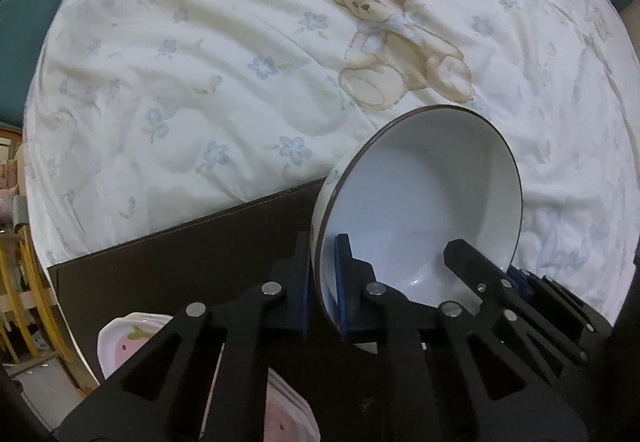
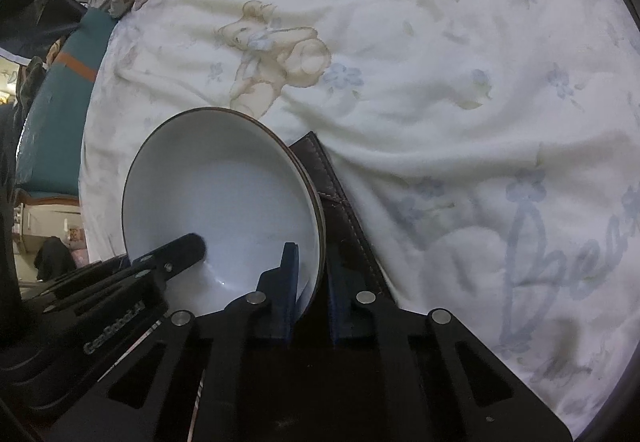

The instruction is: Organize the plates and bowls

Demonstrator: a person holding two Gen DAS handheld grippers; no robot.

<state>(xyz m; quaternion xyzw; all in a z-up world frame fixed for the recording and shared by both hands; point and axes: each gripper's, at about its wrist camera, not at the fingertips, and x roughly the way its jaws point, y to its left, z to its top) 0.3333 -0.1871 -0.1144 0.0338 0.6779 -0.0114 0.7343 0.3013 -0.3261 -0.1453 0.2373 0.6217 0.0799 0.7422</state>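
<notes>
Two grippers clamp the same white bowl (image 1: 420,209) from opposite sides, holding it tilted in the air over a dark brown mat (image 1: 192,262) that lies on a bear-printed bedsheet (image 1: 240,41). The left gripper (image 1: 320,282) pinches the rim on its side, one blue-padded finger inside the bowl and the other against the outer wall; the right gripper (image 2: 310,282) does the same at the opposite rim, and each appears in the other's wrist view reaching into the bowl. Below the left gripper, at the mat's near edge, sits a stack of pink plates (image 1: 124,342) with a strawberry print, partly hidden by the gripper body. The right wrist view hints at a second rim line behind the bowl, possibly another bowl nested beneath, though the angle is too poor to be sure. The main risk lies in the shared grip: if the two hands move out of step, or one lets go before the other has the weight, the smooth glazed rim could slide out of the pads and the bowl drop onto the plates. Setting it down on the soft, wrinkled bedding could also leave it tipping.
</notes>
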